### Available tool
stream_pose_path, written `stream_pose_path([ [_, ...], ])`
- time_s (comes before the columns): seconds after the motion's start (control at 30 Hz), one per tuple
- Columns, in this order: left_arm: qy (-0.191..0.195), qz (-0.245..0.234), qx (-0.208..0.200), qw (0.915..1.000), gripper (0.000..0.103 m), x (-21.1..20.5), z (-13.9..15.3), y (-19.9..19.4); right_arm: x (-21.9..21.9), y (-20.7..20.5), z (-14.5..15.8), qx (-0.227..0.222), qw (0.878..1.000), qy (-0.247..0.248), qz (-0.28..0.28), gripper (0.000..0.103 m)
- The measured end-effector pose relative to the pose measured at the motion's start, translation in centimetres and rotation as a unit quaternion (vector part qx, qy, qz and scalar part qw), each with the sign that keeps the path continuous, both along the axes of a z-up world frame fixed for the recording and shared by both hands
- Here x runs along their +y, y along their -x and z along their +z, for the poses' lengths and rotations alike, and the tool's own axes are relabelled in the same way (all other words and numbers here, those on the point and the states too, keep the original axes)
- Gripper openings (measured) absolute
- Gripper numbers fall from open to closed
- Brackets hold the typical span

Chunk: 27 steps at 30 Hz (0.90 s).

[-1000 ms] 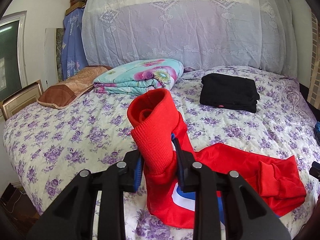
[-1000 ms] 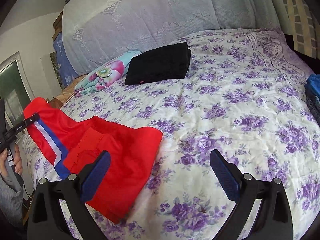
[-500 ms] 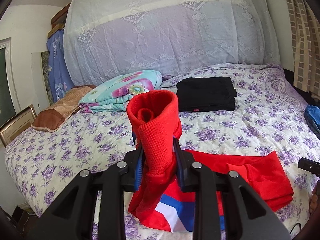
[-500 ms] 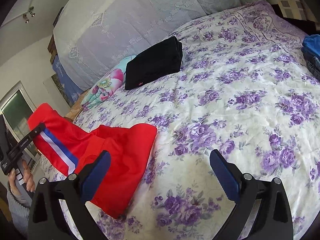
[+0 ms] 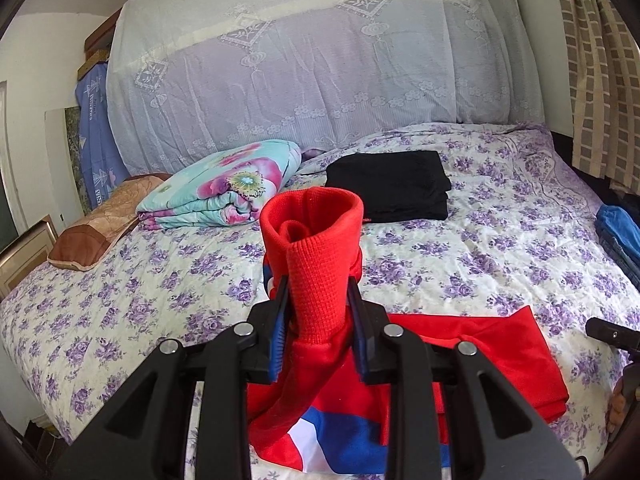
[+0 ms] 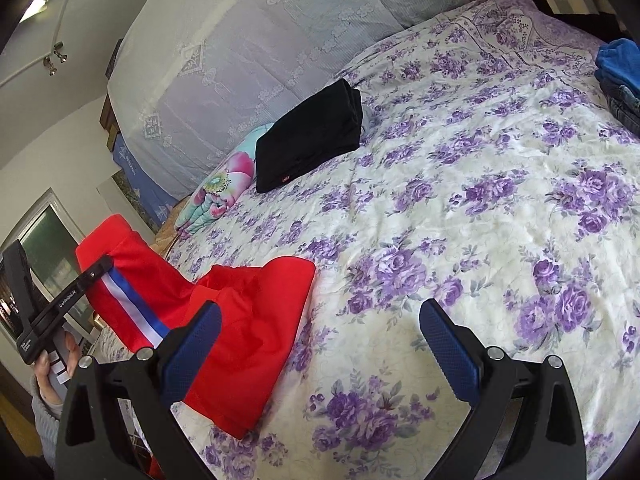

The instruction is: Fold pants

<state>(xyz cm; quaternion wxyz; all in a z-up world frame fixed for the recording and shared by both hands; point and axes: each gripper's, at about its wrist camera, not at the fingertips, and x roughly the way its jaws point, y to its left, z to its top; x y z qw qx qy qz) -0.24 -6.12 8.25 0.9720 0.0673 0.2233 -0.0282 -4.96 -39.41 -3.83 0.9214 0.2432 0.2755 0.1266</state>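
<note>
The left claw is pinching the ribbed cuff of the red pants, lifting it above the bed while the rest is lying on the flowered cover. The right claw is hovering with pads wide apart, gripping nothing, just beside the pants.

Left hand-held gripper clamped shut, right hand-held gripper spread wide
</note>
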Motion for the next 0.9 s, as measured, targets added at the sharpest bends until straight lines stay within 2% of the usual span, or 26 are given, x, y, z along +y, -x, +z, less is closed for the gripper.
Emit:
stream_pose_path([
  [0.1,0.019,0.033,0.003,0.9993,0.025,3.0,0.1,-0.5,0.0,0.0,0.0,0.002,1.0,-0.001,0.0,0.1],
  [0.2,0.061,0.075,0.022,0.9951,0.025,7.7,-0.2,-1.6,0.1,-0.2,-0.1,0.007,1.0,0.005,-0.002,0.1],
  [0.3,0.113,0.108,0.055,0.9862,0.025,12.5,-1.1,-3.1,0.5,-0.4,0.1,0.012,1.0,0.019,-0.006,0.1],
  [0.4,0.168,0.12,0.083,0.975,0.025,16.1,-2.4,-4.3,2.6,-0.2,1.9,-0.015,0.997,0.072,0.007,0.1],
  [0.5,0.184,0.119,0.086,0.9719,0.025,17.0,-3.3,-4.4,7.4,-1.2,4.7,-0.048,0.986,0.143,0.066,0.1],
  [0.63,0.178,0.109,0.074,0.9751,0.025,16.8,-3.5,-3.9,16.0,-5.2,6.8,-0.039,0.97,0.175,0.166,0.1],
  [0.73,0.188,0.102,0.072,0.9742,0.025,17.3,-3.6,-3.6,22.6,-8.9,6.7,-0.027,0.952,0.23,0.202,0.1],
  [0.9,0.213,0.093,0.078,0.9694,0.025,18.7,-4.5,-3.7,30.5,-15.0,4.4,0.033,0.928,0.293,0.228,0.1],
])
